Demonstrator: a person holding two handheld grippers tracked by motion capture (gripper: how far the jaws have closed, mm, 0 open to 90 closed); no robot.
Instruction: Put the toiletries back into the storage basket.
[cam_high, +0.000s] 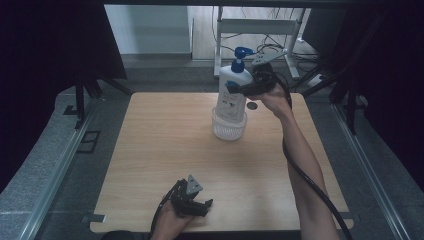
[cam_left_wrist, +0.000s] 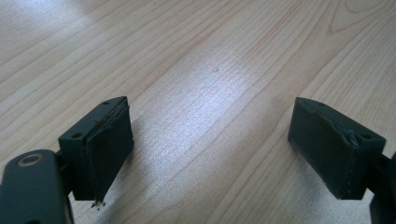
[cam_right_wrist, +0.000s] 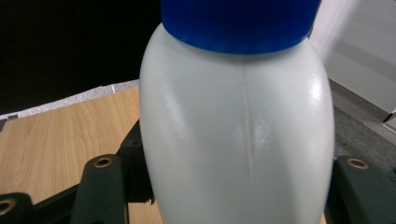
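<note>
You had one bottle (cam_high: 233, 89) — white, with a blue pump — and one clear basket (cam_high: 229, 129) on the table (cam_high: 165, 150). The bottle stood upright with its base in the basket, at the far side. Your right gripper (cam_high: 239, 88) reached out level on an outstretched arm, jaws clenched on the bottle's shoulder. Your left gripper (cam_high: 206, 204) lay low by the near edge — jaws spread wide, nothing between them.

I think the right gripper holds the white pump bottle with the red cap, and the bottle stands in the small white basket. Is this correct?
Not quite: the cap is blue, not red, as the high view shows. The right gripper does hold the white pump bottle, which stands in the small white basket.
</note>
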